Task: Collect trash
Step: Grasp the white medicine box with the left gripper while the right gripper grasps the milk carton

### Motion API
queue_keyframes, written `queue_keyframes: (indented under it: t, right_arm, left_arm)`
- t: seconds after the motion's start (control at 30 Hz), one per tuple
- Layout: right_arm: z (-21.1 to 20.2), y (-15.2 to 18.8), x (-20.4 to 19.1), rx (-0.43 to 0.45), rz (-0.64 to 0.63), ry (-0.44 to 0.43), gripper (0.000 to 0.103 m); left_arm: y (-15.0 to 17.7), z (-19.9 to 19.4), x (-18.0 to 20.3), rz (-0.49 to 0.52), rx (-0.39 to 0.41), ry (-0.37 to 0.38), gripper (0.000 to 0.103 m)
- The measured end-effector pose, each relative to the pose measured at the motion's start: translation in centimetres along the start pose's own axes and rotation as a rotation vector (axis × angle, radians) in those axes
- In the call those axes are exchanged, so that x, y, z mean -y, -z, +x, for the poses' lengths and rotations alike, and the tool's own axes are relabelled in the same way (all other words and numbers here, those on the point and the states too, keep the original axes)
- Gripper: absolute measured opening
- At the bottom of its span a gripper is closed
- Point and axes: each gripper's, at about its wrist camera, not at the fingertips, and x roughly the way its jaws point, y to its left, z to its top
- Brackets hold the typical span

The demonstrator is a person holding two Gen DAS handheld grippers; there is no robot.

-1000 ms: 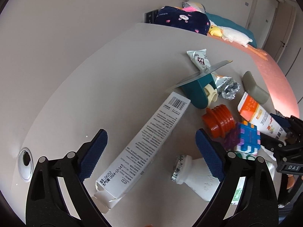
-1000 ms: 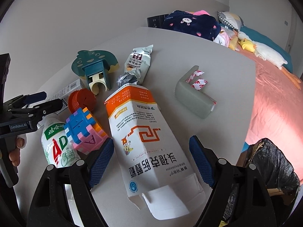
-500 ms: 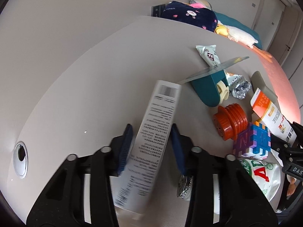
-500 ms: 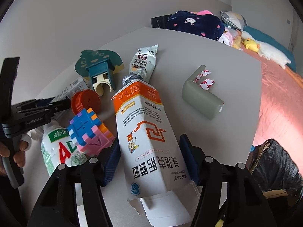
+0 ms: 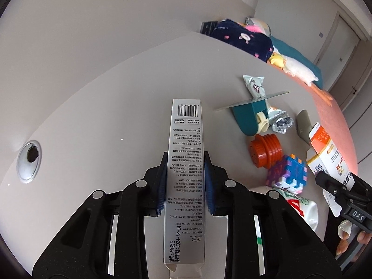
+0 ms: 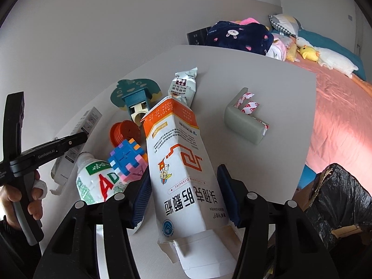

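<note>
The left gripper [image 5: 185,181] is clamped on a long narrow grey-white cardboard box [image 5: 184,162] printed with small text and a barcode, lifted above the pale grey table [image 5: 104,116]. The right gripper [image 6: 183,200] pinches a white and orange medicine carton [image 6: 181,162], its bottom flap torn open, raised beside a multicoloured puzzle cube [image 6: 127,160]

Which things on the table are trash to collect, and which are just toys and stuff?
Trash: long white box in the left gripper; orange-and-white carton in the right gripper; snack wrapper; foil ball.

Lying about: puzzle cube; orange ribbed plug; grey corner guard.
</note>
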Motion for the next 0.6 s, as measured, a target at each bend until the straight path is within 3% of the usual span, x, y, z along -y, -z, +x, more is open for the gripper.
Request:
queue_keyframes:
  t: [0.6]
  right_arm:
    - [-6.3,1.4,-0.3,0.079,0.011,-0.027,0.058]
  left_arm:
    - [3.0,-6.2,5.7,0.079,0.059,0.111,0.027]
